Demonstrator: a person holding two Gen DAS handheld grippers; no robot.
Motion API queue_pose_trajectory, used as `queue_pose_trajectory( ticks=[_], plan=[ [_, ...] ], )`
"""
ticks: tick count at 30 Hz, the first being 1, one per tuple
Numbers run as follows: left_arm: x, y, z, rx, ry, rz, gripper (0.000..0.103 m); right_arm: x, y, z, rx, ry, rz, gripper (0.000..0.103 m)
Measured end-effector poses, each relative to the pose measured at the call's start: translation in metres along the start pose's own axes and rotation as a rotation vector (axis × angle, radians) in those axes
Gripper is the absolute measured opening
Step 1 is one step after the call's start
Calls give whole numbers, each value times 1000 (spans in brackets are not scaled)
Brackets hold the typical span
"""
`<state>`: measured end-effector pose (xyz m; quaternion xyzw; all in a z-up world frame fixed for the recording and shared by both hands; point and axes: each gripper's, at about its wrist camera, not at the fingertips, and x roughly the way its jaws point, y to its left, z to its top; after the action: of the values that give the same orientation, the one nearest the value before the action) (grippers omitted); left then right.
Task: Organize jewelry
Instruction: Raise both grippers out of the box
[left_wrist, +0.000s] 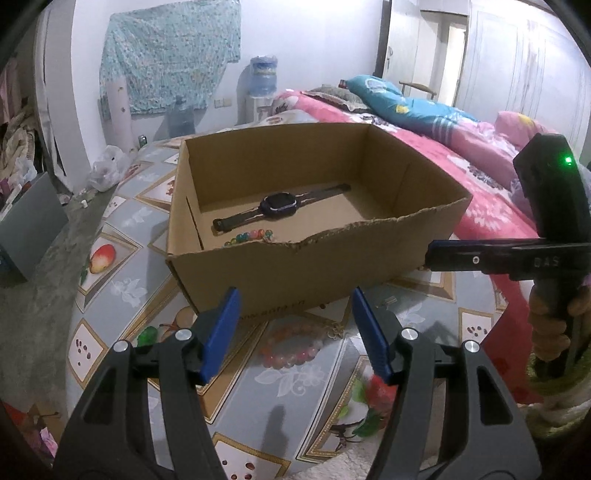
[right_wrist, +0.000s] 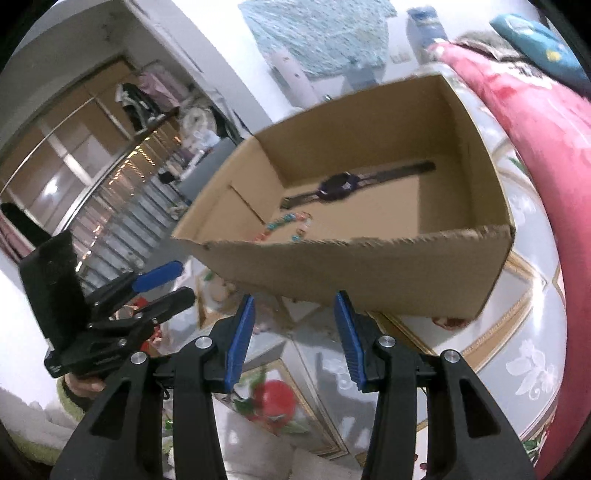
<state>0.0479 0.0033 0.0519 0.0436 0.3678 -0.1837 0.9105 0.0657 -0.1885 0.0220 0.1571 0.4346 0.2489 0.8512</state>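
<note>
Home bedroom, bed (left_wrist: 461, 147) with pink floral quilt and blue pillow (left_wrist: 373, 88), white panelled wardrobe doors (left_wrist: 517, 70), water dispenser (left_wrist: 263, 79) against the far wall, patterned cloth (left_wrist: 170, 51) hung on the wall, clothes (right_wrist: 147, 92) piled on open shelving.

Colourful beaded bracelet (left_wrist: 246, 236) half hidden behind box wall (left_wrist: 295, 273)

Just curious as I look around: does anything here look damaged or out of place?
Yes. The box has a ragged, torn near edge. And one pink bracelet lies outside on the table, while the watch and beads are inside.
</note>
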Motion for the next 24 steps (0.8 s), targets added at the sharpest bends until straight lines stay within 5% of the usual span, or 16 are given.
queue_pose_trajectory(
  ticks=[24],
  plan=[
    [22,18,4,-47,22,59,59,16,-19,7,66,11,-21,44]
  ],
)
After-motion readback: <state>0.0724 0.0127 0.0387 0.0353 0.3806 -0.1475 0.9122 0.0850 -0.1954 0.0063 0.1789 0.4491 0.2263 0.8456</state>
